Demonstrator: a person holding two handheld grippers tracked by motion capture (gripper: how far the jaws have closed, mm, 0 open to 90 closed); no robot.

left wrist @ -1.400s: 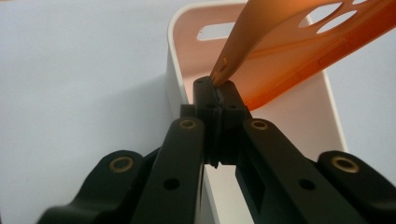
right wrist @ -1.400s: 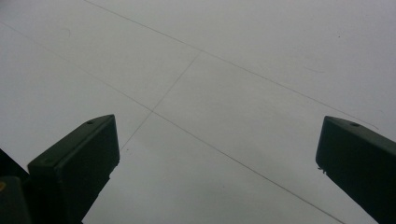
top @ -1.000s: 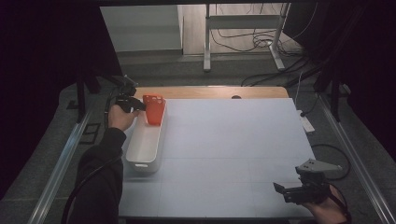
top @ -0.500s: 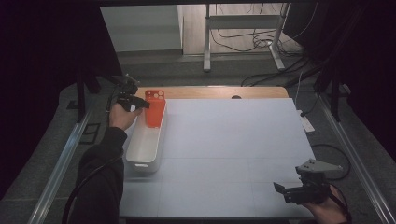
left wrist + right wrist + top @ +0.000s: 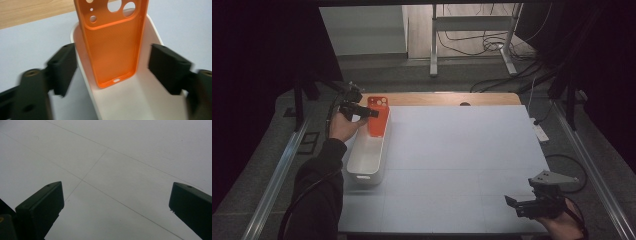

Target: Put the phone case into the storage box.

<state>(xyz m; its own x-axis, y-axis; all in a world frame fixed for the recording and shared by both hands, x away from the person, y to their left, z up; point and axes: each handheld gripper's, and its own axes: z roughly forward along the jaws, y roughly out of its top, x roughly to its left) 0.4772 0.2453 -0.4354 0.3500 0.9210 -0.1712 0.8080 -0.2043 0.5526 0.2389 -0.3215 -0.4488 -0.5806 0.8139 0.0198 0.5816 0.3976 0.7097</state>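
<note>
An orange phone case stands upright in the far end of a white bin at the table's left, leaning on the bin's end wall. My left gripper hovers at the case from the left. In the left gripper view the case shows its hollow side with the camera holes at the top, its lower edge resting inside the bin. My left gripper is open, with the jaws apart on either side of the case and a gap at each. My right gripper is open above bare table.
The white table top stretches wide between the bin and the right gripper. A wooden strip runs along its far edge. Metal rails flank the table, and cables lie on the floor beyond it.
The left gripper and the orange case have shifted slightly at the bin's far end. The right gripper has stayed where it was.
</note>
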